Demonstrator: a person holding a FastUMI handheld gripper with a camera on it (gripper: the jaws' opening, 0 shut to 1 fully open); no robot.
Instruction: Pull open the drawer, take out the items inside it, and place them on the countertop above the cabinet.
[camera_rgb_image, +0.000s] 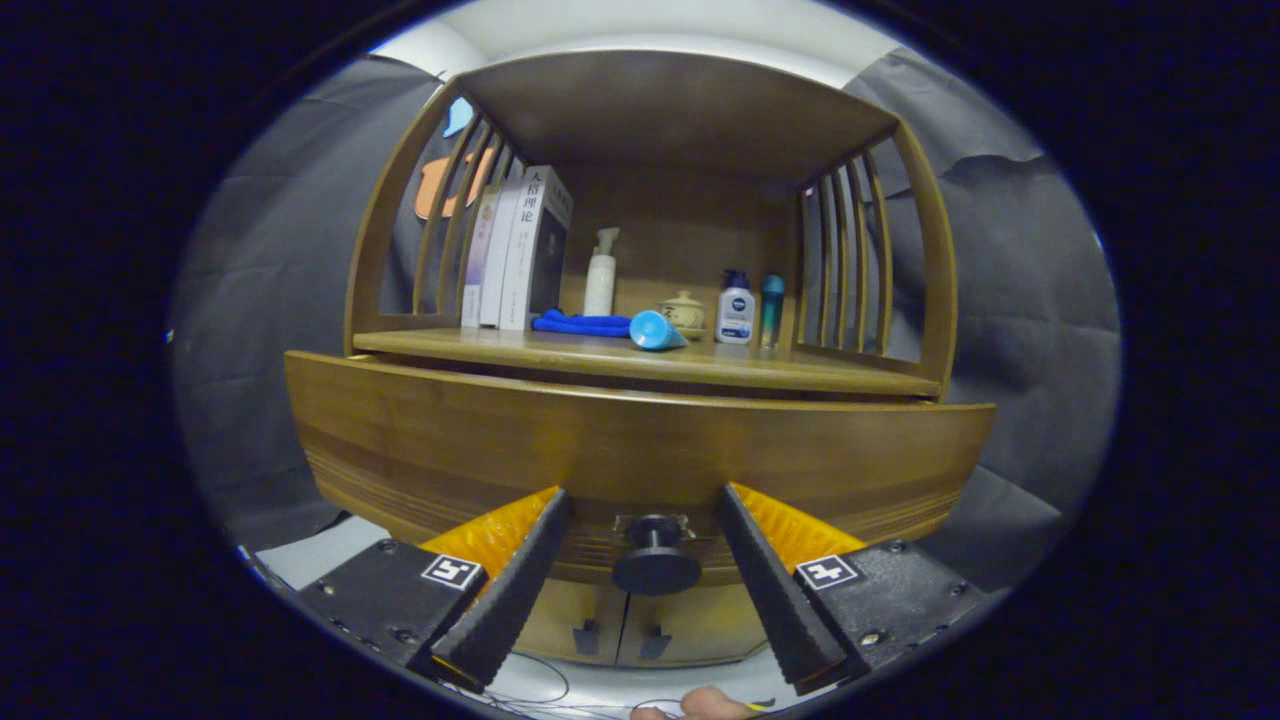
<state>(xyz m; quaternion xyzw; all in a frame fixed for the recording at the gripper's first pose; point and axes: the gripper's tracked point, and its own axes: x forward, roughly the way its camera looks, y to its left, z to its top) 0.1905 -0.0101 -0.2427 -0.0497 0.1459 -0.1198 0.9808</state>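
Wooden drawer (640, 440), dark knob (656, 560) between spread fingers (520, 570).

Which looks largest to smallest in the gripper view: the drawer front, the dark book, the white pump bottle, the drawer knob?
1. Drawer front
2. Dark book
3. White pump bottle and drawer knob: similar, and the knob sits nearer between the open gripper fingers, so unranked.

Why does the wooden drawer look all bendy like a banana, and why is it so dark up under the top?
In the gripper view, the fisheye lens bows the straight drawer front; the gripper is open, its fingers either side of the knob, all sharp; the shelf roof shades the back wall, while the books and bottles catch light.
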